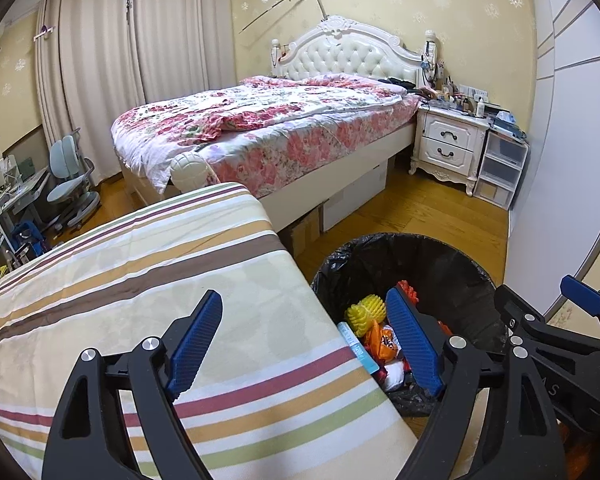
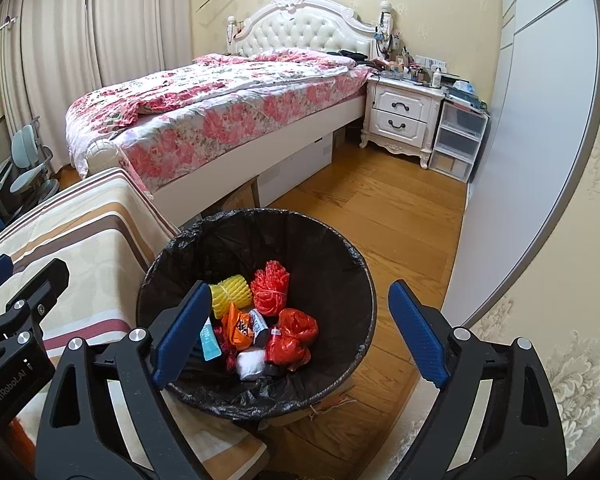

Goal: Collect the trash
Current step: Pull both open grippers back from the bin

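A bin lined with a black bag (image 2: 260, 216) stands on the wooden floor beside a striped-cloth surface (image 1: 140, 280). Inside lie a yellow foam net (image 2: 228, 294), an orange-red net (image 2: 270, 292), a crumpled red plastic bag (image 2: 294, 334), an orange wrapper (image 2: 238, 330), a blue tube (image 2: 210, 342) and a white wad (image 2: 250, 362). My right gripper (image 2: 299, 286) hangs open above the bin with nothing between its fingers. My left gripper (image 1: 304, 298) is open and empty too, straddling the cloth's edge and the bin (image 1: 420, 240). The yellow foam net (image 1: 364, 314) shows beside its right finger.
A bed with a floral quilt (image 2: 220, 100) lies beyond the bin, with cardboard boxes (image 2: 296, 168) under it. A white nightstand (image 2: 400, 116) and clear plastic drawers (image 2: 458, 140) stand against the far wall. A wardrobe (image 2: 540, 140) lines the right side. A desk chair (image 1: 68, 176) sits far left.
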`<state>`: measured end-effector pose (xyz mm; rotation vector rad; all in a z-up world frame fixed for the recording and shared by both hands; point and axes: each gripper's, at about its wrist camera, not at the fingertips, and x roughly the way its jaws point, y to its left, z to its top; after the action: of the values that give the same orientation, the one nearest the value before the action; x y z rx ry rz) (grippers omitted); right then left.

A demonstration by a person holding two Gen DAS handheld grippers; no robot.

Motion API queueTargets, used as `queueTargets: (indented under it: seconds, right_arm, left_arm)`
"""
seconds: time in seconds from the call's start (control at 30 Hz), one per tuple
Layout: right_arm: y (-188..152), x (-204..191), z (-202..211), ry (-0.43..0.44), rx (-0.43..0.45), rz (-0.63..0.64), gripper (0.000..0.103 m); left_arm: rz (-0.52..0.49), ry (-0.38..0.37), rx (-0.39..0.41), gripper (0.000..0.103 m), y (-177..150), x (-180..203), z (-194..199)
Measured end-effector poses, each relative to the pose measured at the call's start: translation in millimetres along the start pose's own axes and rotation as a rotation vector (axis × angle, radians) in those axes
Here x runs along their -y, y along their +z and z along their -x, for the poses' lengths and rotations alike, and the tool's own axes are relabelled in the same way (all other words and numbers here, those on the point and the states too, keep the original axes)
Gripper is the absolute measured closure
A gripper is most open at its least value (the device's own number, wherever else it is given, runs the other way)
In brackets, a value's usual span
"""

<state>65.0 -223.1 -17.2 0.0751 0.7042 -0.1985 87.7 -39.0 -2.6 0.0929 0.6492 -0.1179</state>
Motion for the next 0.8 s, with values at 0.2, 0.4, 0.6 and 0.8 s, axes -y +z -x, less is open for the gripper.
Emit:
queueTargets:
  seconds: [0.2,0.4,0.6,0.8]
  right_arm:
    - [-5,-6,19,0.017,0.015,0.001,0.015]
    - [-12,-15,41,0.030,0.041,0.026,0.015]
    - [-17,-22,66,0.047,0.074,0.045,0.014]
    - [-24,-29,83,0.061,0.096,0.065,0.014]
  left_arm:
    - [0.009,0.018,0.025,0.020,-8,-9,21]
    - [0.026,0.042,0.030,0.020,-17,-21,40]
    - [0.042,0.054,0.033,0.019,-28,-31,57]
    - [0.059,0.057,0.042,0.019,-36,-37,73]
